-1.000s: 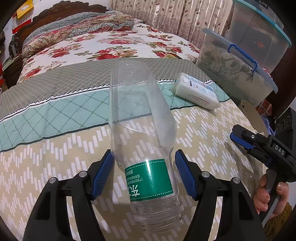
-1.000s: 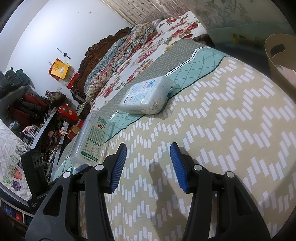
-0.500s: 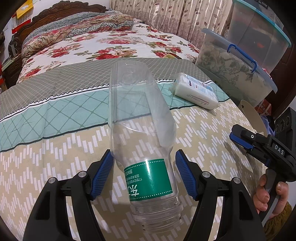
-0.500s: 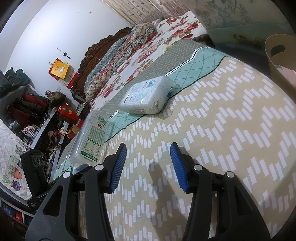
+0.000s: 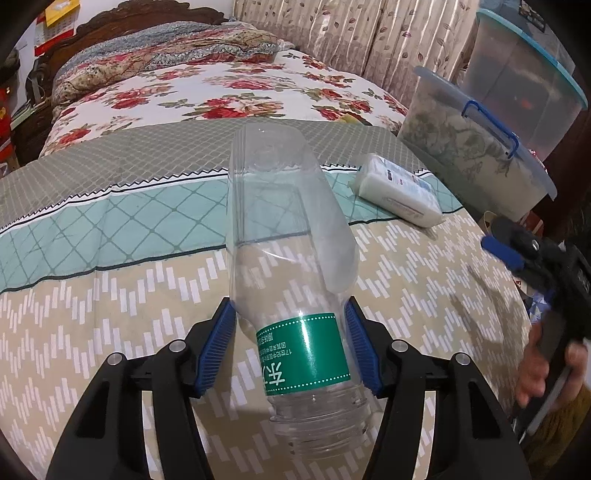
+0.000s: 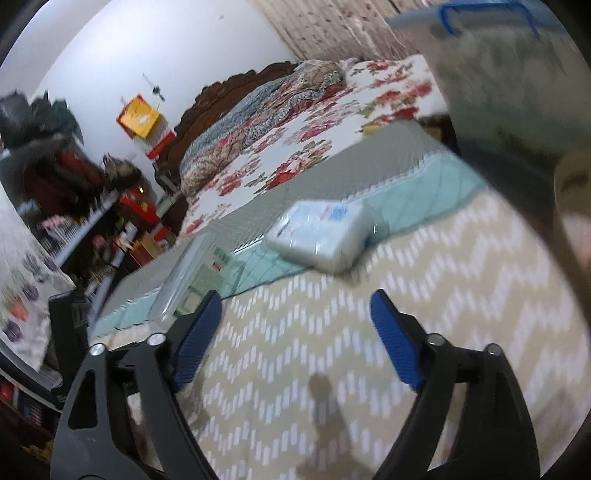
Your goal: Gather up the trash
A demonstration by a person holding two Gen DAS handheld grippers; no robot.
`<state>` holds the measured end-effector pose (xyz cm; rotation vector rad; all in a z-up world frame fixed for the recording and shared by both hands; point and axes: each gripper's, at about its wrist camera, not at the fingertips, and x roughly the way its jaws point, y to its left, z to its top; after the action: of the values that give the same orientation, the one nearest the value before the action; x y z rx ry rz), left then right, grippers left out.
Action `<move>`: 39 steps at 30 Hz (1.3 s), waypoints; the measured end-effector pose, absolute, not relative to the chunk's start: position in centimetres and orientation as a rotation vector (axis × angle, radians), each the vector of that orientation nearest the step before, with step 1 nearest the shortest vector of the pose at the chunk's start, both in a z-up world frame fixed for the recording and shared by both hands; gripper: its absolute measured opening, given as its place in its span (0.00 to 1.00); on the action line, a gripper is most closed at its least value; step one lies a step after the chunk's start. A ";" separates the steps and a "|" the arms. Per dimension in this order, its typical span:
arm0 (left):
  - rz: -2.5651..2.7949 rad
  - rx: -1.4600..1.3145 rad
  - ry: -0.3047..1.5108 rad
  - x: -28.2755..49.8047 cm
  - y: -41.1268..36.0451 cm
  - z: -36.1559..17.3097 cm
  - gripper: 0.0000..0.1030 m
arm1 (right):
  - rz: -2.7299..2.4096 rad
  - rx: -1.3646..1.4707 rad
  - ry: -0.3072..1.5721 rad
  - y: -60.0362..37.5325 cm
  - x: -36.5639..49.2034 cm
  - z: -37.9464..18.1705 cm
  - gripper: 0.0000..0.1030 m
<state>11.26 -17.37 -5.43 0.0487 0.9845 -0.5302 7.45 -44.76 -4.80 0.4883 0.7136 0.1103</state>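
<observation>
A clear, empty plastic bottle [image 5: 288, 258] with a green label lies on the patterned bedspread [image 5: 110, 314], neck toward the camera. My left gripper [image 5: 289, 306] is closing, and its blue pads [image 5: 218, 339] touch both sides of the bottle just above the label. The bottle shows blurred at the left of the right wrist view [image 6: 184, 280]. My right gripper [image 6: 295, 299] is opening wide above the bedspread with nothing between its fingers; it also appears at the right edge of the left wrist view [image 5: 517, 254], held by a hand [image 5: 535, 369]. A white wrapped tissue pack [image 6: 321, 236] lies ahead of it.
The tissue pack [image 5: 399, 195] lies near the bed's right edge. Two lidded plastic storage boxes [image 5: 476, 147] are stacked beyond that edge, and a beige bin [image 6: 576, 192] stands beside the bed. Floral bedding and a wooden headboard [image 5: 147, 11] lie farther back.
The left pads have closed in from a small gap to touch the bottle. The right gripper has opened wide, risen and rolled, and its view is now blurred.
</observation>
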 end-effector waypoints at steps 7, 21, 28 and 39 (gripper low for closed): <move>-0.530 0.045 0.984 11.2 -17.1 -5.4 0.55 | 0.091 0.140 0.848 -44.1 13.2 -5.2 0.94; -0.530 0.057 0.983 11.2 -17.0 -5.4 0.55 | 0.167 -0.085 0.992 -42.8 19.3 -7.2 0.77; -0.543 0.047 0.985 11.2 -16.9 -5.4 0.55 | 0.197 0.141 0.910 -42.3 12.4 -5.0 0.73; -0.540 0.105 0.977 9.7 -17.1 -5.4 0.55 | 0.115 0.399 0.830 -39.7 3.7 -6.8 0.73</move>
<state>9.69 -17.15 -5.35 0.1053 0.9774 -0.5401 3.73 -39.72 -6.78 0.3990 0.8295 0.1152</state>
